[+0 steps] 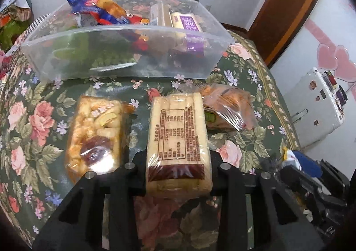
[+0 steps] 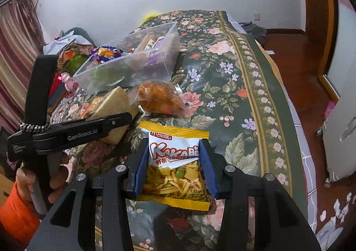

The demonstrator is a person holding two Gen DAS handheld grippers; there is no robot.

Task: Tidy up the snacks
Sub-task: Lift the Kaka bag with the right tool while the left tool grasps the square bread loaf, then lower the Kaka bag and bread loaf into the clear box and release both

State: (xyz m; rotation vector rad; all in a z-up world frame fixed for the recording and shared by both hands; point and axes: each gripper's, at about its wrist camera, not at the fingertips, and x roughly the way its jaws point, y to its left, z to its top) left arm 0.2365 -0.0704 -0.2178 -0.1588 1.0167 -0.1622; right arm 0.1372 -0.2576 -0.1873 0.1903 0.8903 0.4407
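Left wrist view. Left tongs (image 1: 178, 175) sit either side of a pale cake bar (image 1: 178, 141) in clear wrap, label side up, lying on the floral surface (image 1: 244, 146). The jaws look closed onto its near end, though the contact itself is partly hidden. Just left of it lies a nut-and-fruit bar (image 1: 95, 135); just right, a small orange packet (image 1: 227, 108). Behind them stands a clear plastic bin (image 1: 124, 50), already holding several wrapped snacks. The cake bar looks soft and light; the film is slick, so I judge a gentle squeeze across the narrow sides, near the middle, is safest. Too much force would crush it.

Right wrist view. Right tongs (image 2: 175, 168), with blue pads (image 2: 208, 168), are closed on the sides of a yellow chip bag (image 2: 175, 162), which rests on the same surface, well short of the bin (image 2: 133, 68). The bag is puffy, crinkly, nearly weightless, with brittle contents; best taken across its width with light pressure. The other tool (image 2: 73, 133) shows at left, by the cake bar (image 2: 115, 106).
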